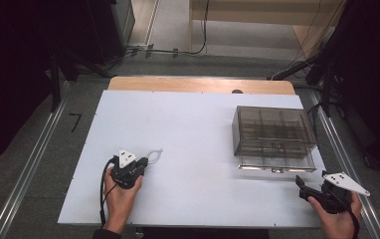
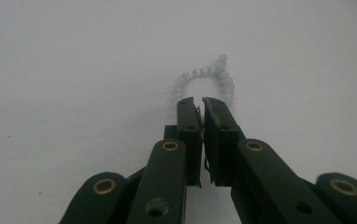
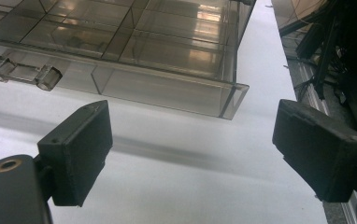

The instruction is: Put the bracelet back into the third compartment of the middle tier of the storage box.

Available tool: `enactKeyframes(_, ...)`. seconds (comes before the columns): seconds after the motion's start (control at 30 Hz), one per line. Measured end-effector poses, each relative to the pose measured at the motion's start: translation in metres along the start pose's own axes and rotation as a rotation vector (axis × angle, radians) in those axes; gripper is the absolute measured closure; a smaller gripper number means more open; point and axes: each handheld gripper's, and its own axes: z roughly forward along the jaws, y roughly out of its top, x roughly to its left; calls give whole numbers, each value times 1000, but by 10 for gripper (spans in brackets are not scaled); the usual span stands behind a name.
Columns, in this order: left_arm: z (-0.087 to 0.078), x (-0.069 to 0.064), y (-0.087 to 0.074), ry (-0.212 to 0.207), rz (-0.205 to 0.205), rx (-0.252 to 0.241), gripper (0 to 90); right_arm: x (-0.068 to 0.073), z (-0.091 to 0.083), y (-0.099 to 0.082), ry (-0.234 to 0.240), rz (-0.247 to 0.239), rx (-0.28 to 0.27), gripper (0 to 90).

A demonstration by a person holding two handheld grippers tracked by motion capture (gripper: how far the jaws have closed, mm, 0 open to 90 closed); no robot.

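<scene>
1. Black jaws of the left claw [image 2: 200,105] stand nearly together at the near rim of a small loop of pale beads, the bead bracelet [image 2: 208,78]; I judge them pinched on its near edge, though the contact itself is hidden behind the jaw tips.
2. That bracelet lies flat on the white tabletop [image 1: 193,149] toward the person's left, well apart from the clear compartment box [image 1: 273,137] at the right.
3. From the high view, the left claw [image 1: 145,162] sits at the bracelet [image 1: 154,156], which extends away from the jaws, up and to the right.
4. Its long axis runs roughly along the line of the jaws, with a short beaded tail at the far end pointing away from the person.
5. At the right, the right claw [image 3: 190,144] is spread wide and holds nothing, aimed at the box's drawer [image 3: 120,60], which appears partly pulled out by its clear handle [image 3: 24,72].
6. Step in hand, as I judge it: grasping the bracelet.
7. Next move calls for a lift and a carry rightward to 1 open compartment.
</scene>
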Motion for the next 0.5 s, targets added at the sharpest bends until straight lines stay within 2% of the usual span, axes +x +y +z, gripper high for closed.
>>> enactKeyframes(0.1, -5, -1, 3, -17, -13, -20, 863, 0, 0, 0, -1, 0, 1, 103)
enactKeyframes(0.5, -17, -15, 12, -77, -13, -73, 864, 0, 0, 0, 4, 2, 0, 103)
